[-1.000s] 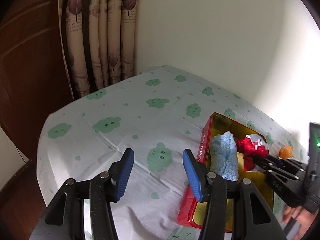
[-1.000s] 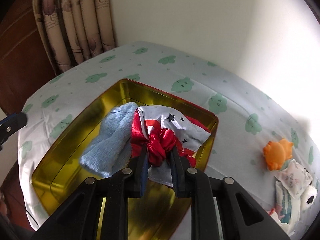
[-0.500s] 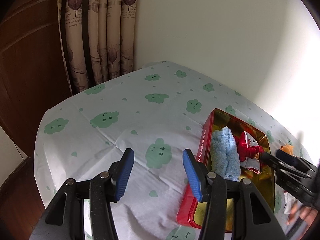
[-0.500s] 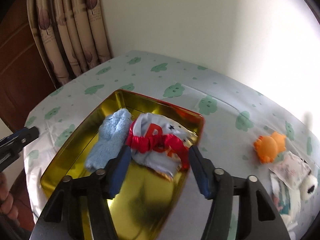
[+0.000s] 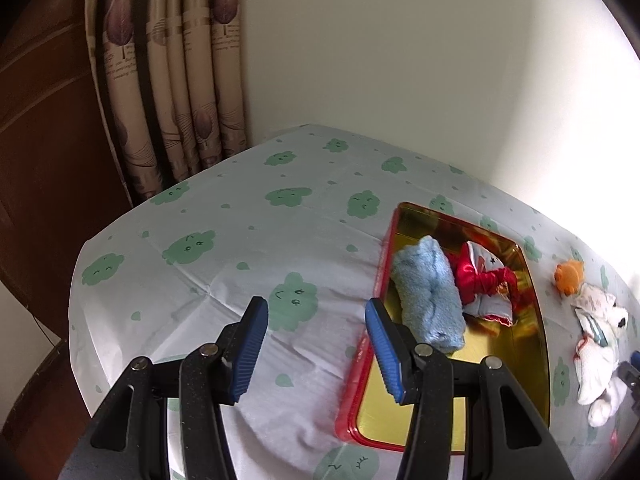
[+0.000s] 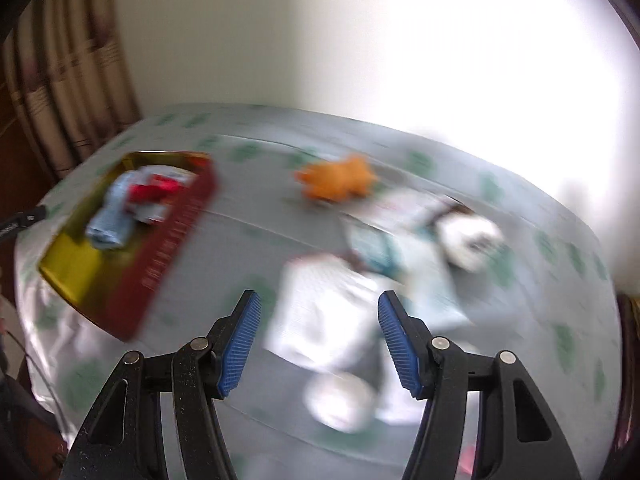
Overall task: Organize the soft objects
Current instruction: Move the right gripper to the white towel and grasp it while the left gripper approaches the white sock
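A red tin with a gold inside (image 5: 532, 344) (image 6: 168, 240) sits on the table. In it lie a rolled blue towel (image 5: 430, 292) (image 6: 106, 226) and a red and white cloth (image 5: 486, 286) (image 6: 154, 192). Right of the tin lie an orange plush toy (image 5: 568, 276) (image 6: 336, 182) and a white plush dog among white cloths (image 5: 600, 344) (image 6: 468, 244). My left gripper (image 5: 316, 346) is open and empty, left of the tin's near corner. My right gripper (image 6: 318, 344) is open and empty above the white cloths (image 6: 320, 312); its view is blurred.
A tablecloth with green cloud prints (image 5: 240, 240) covers the table. Patterned curtains (image 5: 172, 80) and a dark wooden panel (image 5: 44, 140) stand at the back left. A pale wall (image 5: 400, 60) runs behind the table. The table edge drops off on the left.
My right gripper has let go of the red and white cloth into the tin, opened, and swung right to the white cloths. My left gripper has hardly moved.
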A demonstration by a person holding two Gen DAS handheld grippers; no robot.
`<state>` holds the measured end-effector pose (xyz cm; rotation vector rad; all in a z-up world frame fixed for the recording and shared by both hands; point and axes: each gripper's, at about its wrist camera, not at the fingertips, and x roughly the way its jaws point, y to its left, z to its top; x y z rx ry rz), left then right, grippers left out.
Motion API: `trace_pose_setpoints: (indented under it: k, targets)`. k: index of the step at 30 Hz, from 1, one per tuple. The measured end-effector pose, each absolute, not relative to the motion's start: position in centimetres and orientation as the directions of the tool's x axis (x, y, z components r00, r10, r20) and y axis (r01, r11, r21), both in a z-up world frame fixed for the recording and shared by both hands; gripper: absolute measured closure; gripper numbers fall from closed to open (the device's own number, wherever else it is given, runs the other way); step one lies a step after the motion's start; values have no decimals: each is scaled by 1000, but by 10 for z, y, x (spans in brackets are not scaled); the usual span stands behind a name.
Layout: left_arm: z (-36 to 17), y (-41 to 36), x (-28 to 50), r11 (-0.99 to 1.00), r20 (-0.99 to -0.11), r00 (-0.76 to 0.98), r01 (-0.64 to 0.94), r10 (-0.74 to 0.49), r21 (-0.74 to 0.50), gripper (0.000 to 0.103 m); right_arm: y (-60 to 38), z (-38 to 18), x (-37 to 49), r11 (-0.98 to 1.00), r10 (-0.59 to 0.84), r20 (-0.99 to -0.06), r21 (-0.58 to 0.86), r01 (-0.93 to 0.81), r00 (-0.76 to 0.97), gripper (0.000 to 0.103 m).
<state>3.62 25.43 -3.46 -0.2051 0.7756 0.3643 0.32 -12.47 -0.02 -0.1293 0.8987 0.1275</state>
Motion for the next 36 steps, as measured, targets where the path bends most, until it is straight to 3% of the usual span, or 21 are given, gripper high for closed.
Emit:
trace_pose_setpoints:
  k: [7, 11, 15, 27, 31, 33, 36]
  targets:
    - [-34, 238, 37, 939, -712, 666, -343, 221, -29, 51, -189, -23, -10, 998, -1, -820, -39, -54, 573, 43]
    - [-32, 225, 38, 953, -700, 678, -303, 223, 10, 51, -203, -37, -10, 999, -6, -819, -31, -33, 574, 29]
    - [-29, 208, 38, 964, -697, 685, -263, 209, 31, 51, -206, -48, -3, 999, 11, -826, -13, -40, 563, 29]
    - [-17, 117, 43, 1000, -724, 690, 3, -1, 1, 50, -214, -69, 13, 998, 51, -824, 29, -48, 564, 28]
    - [-20, 72, 45, 991, -739, 667, 137, -96, -6, 49, -213, -71, 14, 996, 80, -819, 47, -73, 569, 38]
    - [-23, 49, 47, 980, -745, 652, 199, -139, -9, 49, -212, -71, 13, 994, 100, -815, 55, -96, 571, 50]
    - [-29, 19, 49, 962, -754, 628, 272, -194, -21, 49, -212, -70, 9, 993, 108, -805, 55, -108, 584, 59]
